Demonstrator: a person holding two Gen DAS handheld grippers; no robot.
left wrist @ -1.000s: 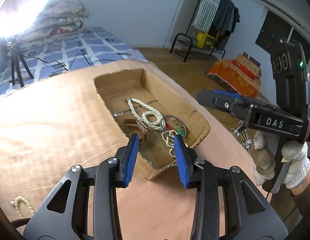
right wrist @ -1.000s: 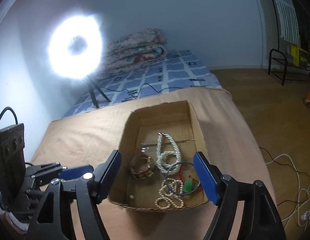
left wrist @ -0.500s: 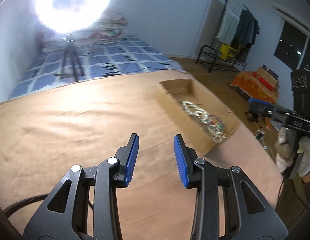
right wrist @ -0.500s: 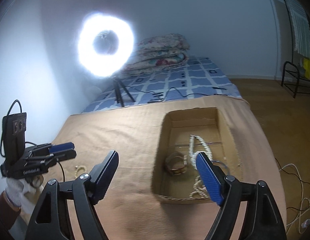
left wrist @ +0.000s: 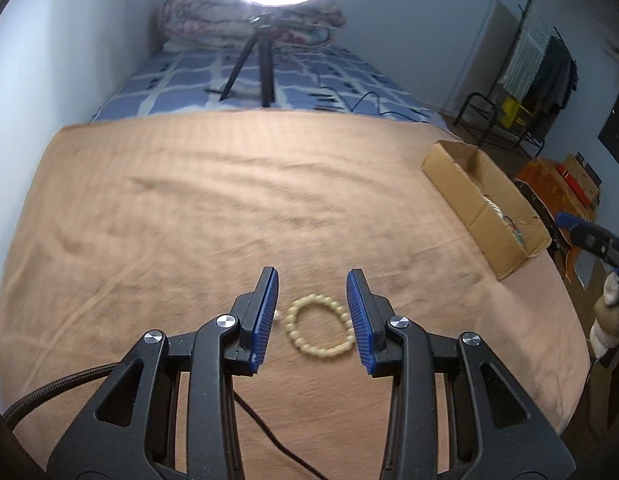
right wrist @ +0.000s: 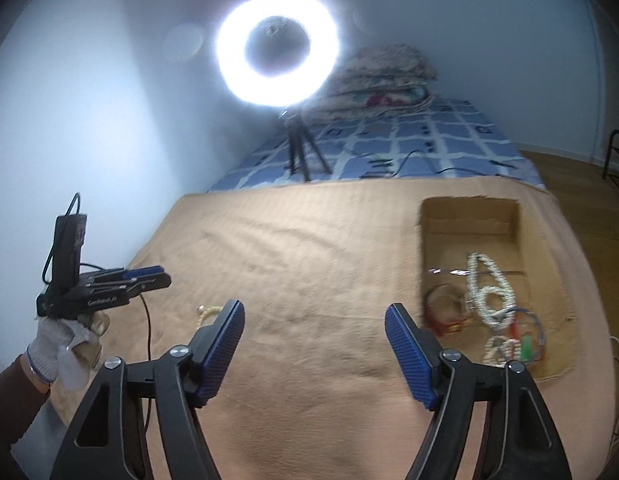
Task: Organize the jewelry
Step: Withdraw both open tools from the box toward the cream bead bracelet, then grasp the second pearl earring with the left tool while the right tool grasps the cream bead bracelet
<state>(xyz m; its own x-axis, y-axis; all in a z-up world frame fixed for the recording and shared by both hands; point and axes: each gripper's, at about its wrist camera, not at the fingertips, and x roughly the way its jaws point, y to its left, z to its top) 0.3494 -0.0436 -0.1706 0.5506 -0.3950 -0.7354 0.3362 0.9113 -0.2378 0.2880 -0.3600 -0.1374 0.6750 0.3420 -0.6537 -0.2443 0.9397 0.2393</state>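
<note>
The left gripper [left wrist: 312, 312] hangs with its blue pads parted and nothing between them but air. A cream bead bracelet [left wrist: 318, 332] lies flat on the tan blanket [left wrist: 189, 208] right below that gap, a little nearer the right pad. From the bracelet, the cardboard box [left wrist: 485, 216] sits well apart toward the blanket's right edge.

The bracelet looks light and limp, a string of small round beads that will sag and swing once lifted, and smooth enough to roll out of a loose pinch. I judge the best hold to be across one side of the loop, both pads closing on a short run of beads, pressed slightly into the soft blanket so they get under the strand.

The right gripper [right wrist: 314, 340] is spread wide and empty, hovering between bracelet and box. In its view the box already holds a white bead necklace [right wrist: 487, 292], a reddish bangle [right wrist: 443, 312] and some coloured rings [right wrist: 525, 332].

On the left gripper's body, seen from the right wrist, pale lettering [right wrist: 101, 301] shows but is too blurred to read with confidence.
</note>
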